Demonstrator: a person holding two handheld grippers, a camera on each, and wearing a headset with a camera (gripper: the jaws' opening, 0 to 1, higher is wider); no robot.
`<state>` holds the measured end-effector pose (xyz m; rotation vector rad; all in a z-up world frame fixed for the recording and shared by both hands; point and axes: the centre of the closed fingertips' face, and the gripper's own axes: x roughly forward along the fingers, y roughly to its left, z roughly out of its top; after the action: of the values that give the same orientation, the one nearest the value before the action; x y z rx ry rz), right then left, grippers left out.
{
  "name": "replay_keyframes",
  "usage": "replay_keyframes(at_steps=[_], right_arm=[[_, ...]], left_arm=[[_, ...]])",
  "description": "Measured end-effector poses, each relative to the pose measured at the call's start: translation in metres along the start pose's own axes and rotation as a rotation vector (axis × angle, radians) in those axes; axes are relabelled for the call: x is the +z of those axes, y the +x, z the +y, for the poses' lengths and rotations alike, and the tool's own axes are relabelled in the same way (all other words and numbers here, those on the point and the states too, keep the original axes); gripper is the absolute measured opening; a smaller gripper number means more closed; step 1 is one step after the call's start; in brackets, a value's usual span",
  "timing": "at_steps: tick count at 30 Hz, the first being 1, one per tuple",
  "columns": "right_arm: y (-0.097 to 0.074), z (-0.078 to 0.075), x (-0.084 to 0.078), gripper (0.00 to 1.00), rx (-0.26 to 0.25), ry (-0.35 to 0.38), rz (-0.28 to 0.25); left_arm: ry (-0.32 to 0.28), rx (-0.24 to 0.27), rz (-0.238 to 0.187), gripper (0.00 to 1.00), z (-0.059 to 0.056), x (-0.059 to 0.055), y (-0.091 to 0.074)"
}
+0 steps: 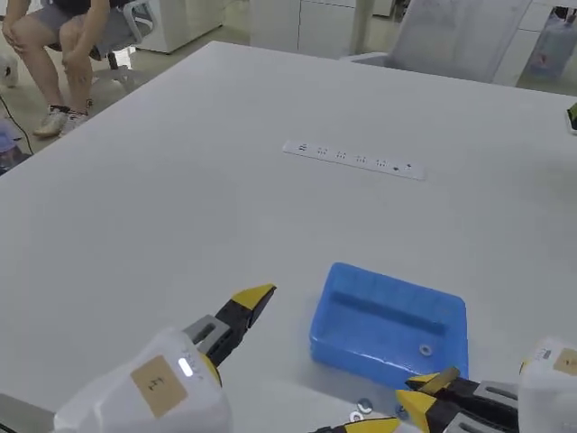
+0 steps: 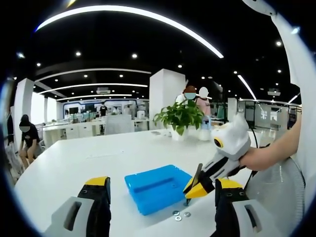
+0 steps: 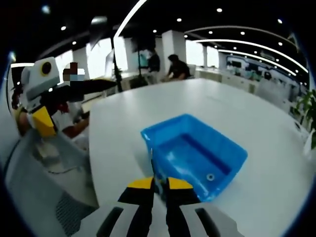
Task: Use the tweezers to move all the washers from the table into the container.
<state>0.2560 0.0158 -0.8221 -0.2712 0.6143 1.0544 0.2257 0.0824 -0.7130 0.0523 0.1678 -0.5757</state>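
A blue container [image 1: 388, 320] sits near the table's front edge with one washer [image 1: 425, 350] inside it. Loose washers [image 1: 361, 411] lie on the table just in front of it. My right gripper [image 1: 410, 401] hovers over them, shut on thin tweezers [image 3: 157, 174] that point down beside the container [image 3: 197, 153]. In the left gripper view, the tweezers' tip [image 2: 187, 201] hangs just above the washers [image 2: 178, 215]. My left gripper [image 1: 243, 311] is left of the container, open and holding nothing, jaws wide apart in its own view [image 2: 162, 183].
A white power strip [image 1: 353, 160] lies mid-table. A person [image 1: 63, 36] sits beyond the far left corner, and a chair [image 1: 451, 36] stands behind the table. A potted plant [image 2: 181, 116] is at the far end.
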Motion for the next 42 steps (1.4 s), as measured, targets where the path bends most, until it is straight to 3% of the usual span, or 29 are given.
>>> replay_keyframes(at_steps=[7, 9, 16, 23, 26, 34, 42], right_arm=[[0.003, 0.0, -0.001, 0.06, -0.005, 0.007, 0.009], [0.003, -0.002, -0.001, 0.06, -0.021, -0.029, 0.024], [0.002, -0.002, -0.002, 0.05, -0.019, -0.037, 0.067], [0.002, 0.009, -0.006, 0.03, 0.048, -0.104, 0.16], [0.001, 0.015, -0.007, 0.04, 0.074, -0.126, 0.173], [-0.012, 0.028, -0.013, 0.05, 0.104, -0.129, 0.129], [-0.016, 0.031, -0.007, 0.06, 0.103, -0.215, 0.084]], left_arm=[[0.01, -0.013, 0.012, 0.84, -0.003, -0.002, 0.0], [0.012, -0.013, 0.014, 0.84, -0.003, -0.002, 0.0], [0.014, -0.012, 0.032, 0.84, -0.003, -0.005, 0.0], [0.022, -0.013, 0.043, 0.84, -0.003, -0.007, 0.001], [0.023, -0.011, 0.048, 0.83, -0.003, -0.008, 0.001], [0.03, -0.014, 0.064, 0.82, -0.002, -0.012, 0.001], [0.034, -0.021, 0.07, 0.82, -0.003, -0.013, 0.001]])
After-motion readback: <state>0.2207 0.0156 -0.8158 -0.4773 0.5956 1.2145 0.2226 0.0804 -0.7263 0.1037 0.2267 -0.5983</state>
